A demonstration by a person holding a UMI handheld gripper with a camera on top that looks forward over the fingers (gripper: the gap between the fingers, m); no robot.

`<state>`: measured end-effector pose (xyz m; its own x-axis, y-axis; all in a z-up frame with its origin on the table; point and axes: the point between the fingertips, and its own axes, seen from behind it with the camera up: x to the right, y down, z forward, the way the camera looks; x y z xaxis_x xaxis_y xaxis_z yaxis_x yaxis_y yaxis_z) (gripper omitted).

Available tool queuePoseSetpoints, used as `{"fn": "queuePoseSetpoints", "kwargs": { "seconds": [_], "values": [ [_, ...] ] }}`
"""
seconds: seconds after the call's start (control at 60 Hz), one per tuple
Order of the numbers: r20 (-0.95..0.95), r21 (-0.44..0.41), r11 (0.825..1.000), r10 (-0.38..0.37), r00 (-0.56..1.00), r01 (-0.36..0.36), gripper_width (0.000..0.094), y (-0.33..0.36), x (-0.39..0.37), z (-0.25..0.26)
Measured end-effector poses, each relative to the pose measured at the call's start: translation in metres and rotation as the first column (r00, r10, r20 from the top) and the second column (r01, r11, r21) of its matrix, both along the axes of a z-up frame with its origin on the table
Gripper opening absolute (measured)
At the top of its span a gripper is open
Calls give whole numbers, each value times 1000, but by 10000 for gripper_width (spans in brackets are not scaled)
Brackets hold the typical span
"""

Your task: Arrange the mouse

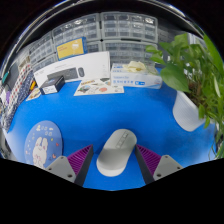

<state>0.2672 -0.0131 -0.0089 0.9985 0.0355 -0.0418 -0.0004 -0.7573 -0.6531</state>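
Lying on the blue counter (90, 115), white mouse (116, 151) sits between the spread fingers of the tool (114, 160), gaps either side, long axis running roughly along them, nothing gripped.

Gripper-mounted view faces forward, seemingly low over table (100, 115).

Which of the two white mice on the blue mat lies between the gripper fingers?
The white mouse nearer the camera lies between the open gripper's purple-padded fingers, with gaps either side. The other mouse lies farther off, beside the green plant.
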Motion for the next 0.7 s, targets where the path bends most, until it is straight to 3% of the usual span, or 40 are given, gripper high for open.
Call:
{"fn": "queuePoseSetpoints", "kwargs": {
  "seconds": [0.217,0.467,0.533,0.7],
  "values": [
    [-18,-13,999,52,998,-52,805,32,-18,0],
    [36,-7,999,38,999,-38,602,33,-18,-2],
    [38,-1,999,39,999,-39,497,33,-21,-2],
    [39,-21,999,-24,999,24,390,31,-20,-2]
  ]
}}
